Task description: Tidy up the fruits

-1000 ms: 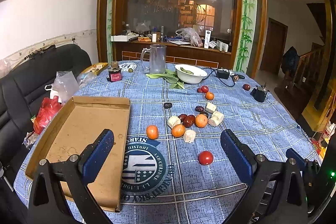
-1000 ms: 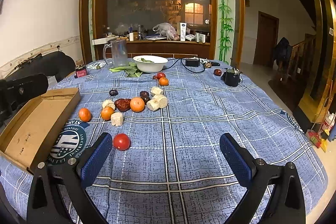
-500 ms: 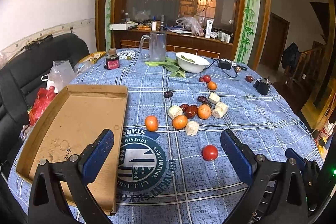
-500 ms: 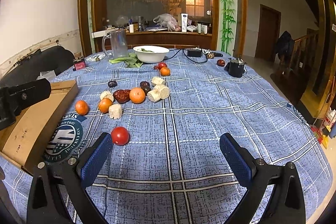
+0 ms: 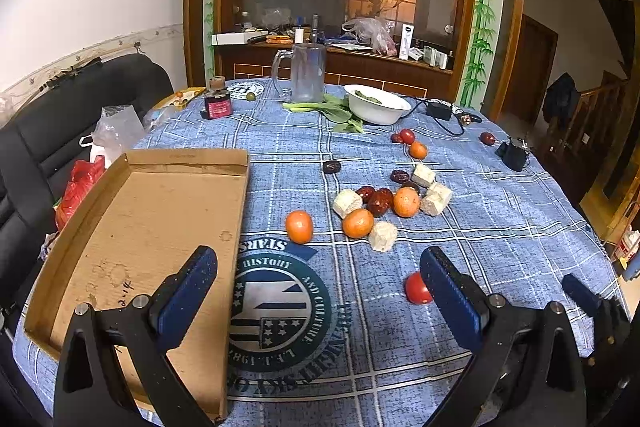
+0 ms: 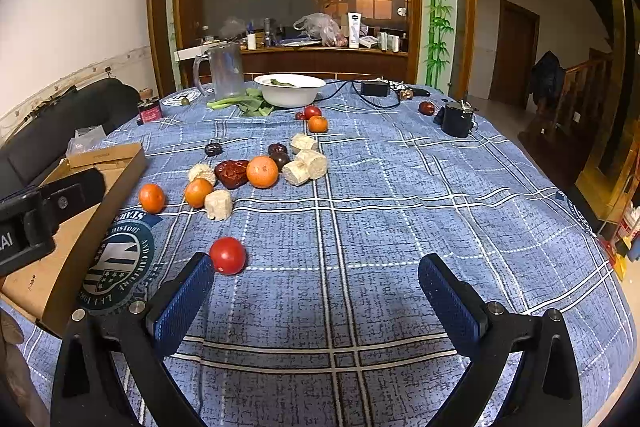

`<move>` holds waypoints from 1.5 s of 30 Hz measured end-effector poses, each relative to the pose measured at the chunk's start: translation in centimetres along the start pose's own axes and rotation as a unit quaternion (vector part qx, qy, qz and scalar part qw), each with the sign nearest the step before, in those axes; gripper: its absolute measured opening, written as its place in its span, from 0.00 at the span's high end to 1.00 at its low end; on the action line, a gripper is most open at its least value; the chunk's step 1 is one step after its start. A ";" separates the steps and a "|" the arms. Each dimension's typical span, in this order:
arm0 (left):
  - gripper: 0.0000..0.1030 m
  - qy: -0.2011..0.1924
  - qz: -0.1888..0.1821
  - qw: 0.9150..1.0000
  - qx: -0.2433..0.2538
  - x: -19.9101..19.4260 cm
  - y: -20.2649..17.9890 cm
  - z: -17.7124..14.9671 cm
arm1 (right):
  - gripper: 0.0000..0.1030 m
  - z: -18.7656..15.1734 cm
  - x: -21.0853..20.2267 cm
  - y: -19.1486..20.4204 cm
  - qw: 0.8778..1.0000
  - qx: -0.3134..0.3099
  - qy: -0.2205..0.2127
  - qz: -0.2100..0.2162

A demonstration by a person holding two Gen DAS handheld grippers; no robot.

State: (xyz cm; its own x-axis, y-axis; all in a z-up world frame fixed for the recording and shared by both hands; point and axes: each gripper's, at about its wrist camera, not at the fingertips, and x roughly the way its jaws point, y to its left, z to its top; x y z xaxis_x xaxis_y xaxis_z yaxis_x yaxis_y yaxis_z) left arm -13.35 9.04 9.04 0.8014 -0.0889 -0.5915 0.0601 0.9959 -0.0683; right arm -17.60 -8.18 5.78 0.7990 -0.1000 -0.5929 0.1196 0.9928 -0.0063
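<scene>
Fruits lie loose on a blue checked tablecloth: oranges (image 5: 299, 225) (image 6: 262, 171), dark red dates (image 5: 379, 201), pale cut chunks (image 5: 383, 236) and a red tomato (image 5: 416, 289) (image 6: 227, 255). An empty cardboard tray (image 5: 140, 219) lies at the left. My left gripper (image 5: 318, 291) is open and empty above the printed emblem, its right finger just beside the tomato. My right gripper (image 6: 316, 291) is open and empty over bare cloth, with the tomato next to its left finger. The left gripper's body shows at the left edge of the right wrist view (image 6: 36, 215).
A white bowl (image 5: 376, 104) with greens, a glass mug (image 5: 307, 73), a small jar (image 5: 217, 104) and a black charger with cable (image 5: 439, 109) stand at the far side. A black pot (image 6: 457, 119) sits far right. A black sofa (image 5: 36, 147) with bags is left of the table.
Both grippers have moved forward and lower toward the table. The fruits look nearer and the tomato now sits close by the fingers. Nothing was grasped.
</scene>
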 end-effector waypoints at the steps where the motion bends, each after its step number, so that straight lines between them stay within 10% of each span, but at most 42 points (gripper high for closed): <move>1: 0.02 0.000 0.002 1.000 0.000 0.0 0.2 0.0 | 0.00 0.2 0.0 -0.2 1.000 0.001 -0.001 -0.006; 30: 0.02 0.023 0.015 1.000 0.006 1.6 1.4 -0.6 | 0.00 2.0 1.1 -0.4 1.000 -0.002 0.008 0.007; 41: 0.02 0.007 0.010 0.999 -0.040 1.4 8.8 2.2 | 0.00 2.2 4.9 1.9 0.987 -0.050 0.094 0.121; 45: 0.28 0.046 -0.025 0.999 -0.008 3.3 7.2 2.6 | 0.10 2.1 6.5 3.4 0.981 -0.059 0.118 0.145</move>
State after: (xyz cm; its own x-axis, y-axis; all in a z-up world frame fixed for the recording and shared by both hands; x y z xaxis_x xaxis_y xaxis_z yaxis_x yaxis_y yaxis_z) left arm -8.70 15.97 8.72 0.7396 -0.1403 -0.6583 0.0877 0.9898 -0.1124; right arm -10.76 -5.57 3.55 0.6289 0.1909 -0.7537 -0.1721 0.9795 0.1045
